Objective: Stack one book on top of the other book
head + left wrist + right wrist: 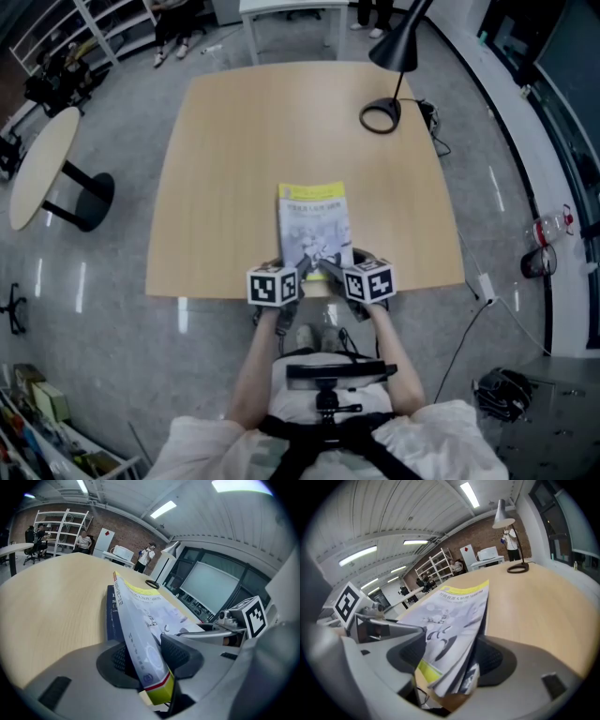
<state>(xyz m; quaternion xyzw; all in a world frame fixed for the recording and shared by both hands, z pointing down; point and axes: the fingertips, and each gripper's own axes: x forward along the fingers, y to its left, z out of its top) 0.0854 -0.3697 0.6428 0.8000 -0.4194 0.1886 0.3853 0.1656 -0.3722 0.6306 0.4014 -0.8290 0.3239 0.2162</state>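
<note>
Top book point(315, 225) grey-white, yellow band; lower book point(110, 616) navy; table point(234, 141) pale wood; lamp point(398, 49) black

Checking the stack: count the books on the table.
2. A white and yellow book at the near edge of the table; a dark blue book directly under it, mostly hidden.

A light wooden table point(234, 141) stands on a glossy grey floor point(112, 309). A black desk lamp point(394, 49) stands near the table's far right corner, its ring base point(380, 118) resting on the top. A round side table point(42, 164) stands well apart at the left, with white shelving point(108, 23) beyond it.
</note>
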